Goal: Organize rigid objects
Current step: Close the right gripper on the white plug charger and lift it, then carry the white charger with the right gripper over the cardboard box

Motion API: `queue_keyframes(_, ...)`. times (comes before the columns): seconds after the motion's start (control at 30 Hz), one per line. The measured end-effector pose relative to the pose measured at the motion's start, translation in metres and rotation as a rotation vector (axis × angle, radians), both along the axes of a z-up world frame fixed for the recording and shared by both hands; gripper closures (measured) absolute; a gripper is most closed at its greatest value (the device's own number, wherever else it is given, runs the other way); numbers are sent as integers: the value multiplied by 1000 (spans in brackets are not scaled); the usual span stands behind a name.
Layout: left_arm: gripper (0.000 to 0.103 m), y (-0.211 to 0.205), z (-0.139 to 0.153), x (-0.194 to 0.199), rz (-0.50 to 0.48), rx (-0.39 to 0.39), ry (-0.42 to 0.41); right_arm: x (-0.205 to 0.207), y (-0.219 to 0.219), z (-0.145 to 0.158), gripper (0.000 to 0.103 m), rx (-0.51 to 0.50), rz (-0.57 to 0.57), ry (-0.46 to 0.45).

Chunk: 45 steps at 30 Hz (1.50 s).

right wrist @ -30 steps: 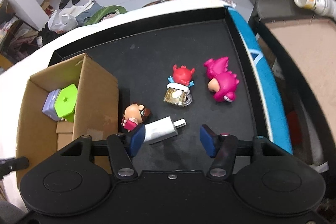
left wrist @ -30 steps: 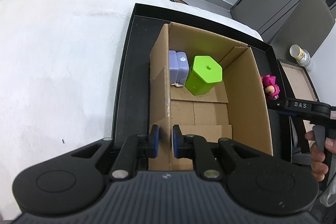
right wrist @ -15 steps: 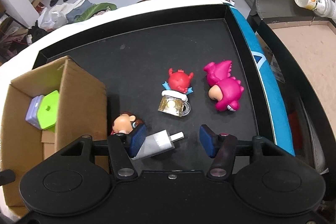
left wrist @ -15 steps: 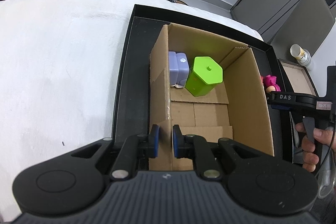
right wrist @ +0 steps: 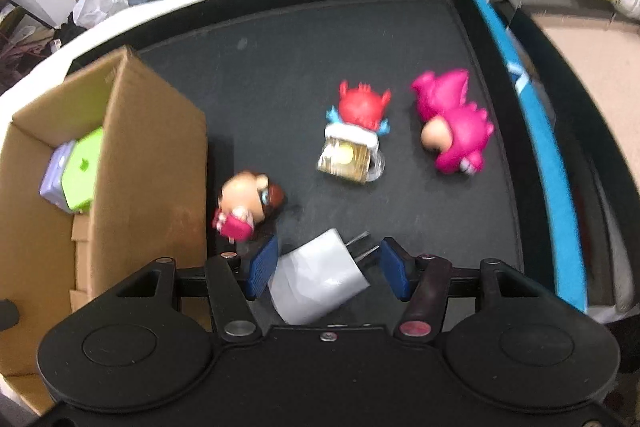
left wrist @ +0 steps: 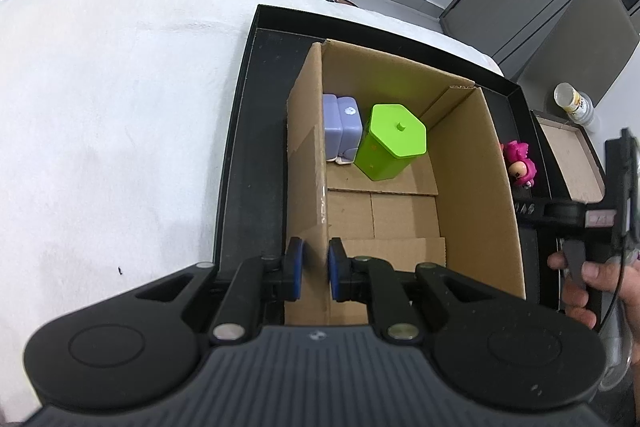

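The right gripper [right wrist: 326, 271] is being lowered over the white plug adapter [right wrist: 318, 281], just beside the cardboard box [right wrist: 150, 163] on the black tray [right wrist: 288, 39], and its jaws have just been closing, the adapter lying between them but not yet being pinched. The box wall is being clamped by the left gripper [left wrist: 314, 269], unmoved, so a pickup looks imminent.

1. Four toy figures: a pink [right wrist: 456, 131], a red [right wrist: 362, 105], a brown-haired [right wrist: 248, 203], a gold [right wrist: 346, 163].
2. One white plug adapter [right wrist: 316, 279].
3. One cardboard box [left wrist: 476, 183].
4. Two containers: green [left wrist: 392, 143], lilac [left wrist: 342, 125].
5. One black tray [right wrist: 304, 39].
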<state>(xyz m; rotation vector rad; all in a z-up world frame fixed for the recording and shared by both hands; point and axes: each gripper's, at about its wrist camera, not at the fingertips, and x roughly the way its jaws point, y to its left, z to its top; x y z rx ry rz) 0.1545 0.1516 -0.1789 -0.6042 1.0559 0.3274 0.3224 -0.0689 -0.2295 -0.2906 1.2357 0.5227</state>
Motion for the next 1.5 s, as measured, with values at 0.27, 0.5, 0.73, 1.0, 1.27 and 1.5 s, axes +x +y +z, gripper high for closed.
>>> queue_keyframes(0.27, 91, -1, 0, 0, -2, 4, 1, -12, -7, -2, 70, -85, 17, -27)
queue_keyframes(0.5, 91, -2, -2, -1, -2, 1, 7, -24, -15, 4, 52, -128, 26, -41)
queue_keyframes(0.73, 90, -3, -3, -1, -5, 4, 8, -29, -20, -2, 55, -156, 26, -13)
queue_keyframes(1.0, 90, -3, -3, -1, -1, 0, 8, -32, -15, 0, 67, -148, 82, -4)
queue_keyframes(1.27, 90, 1, -3, -6, 15, -15, -3, -32, -15, 30, 67, -118, 81, -55)
queue_keyframes(1.5, 90, 3, -3, -8, 18, -22, -8, -38, -13, 59, 67, -101, 106, -107)
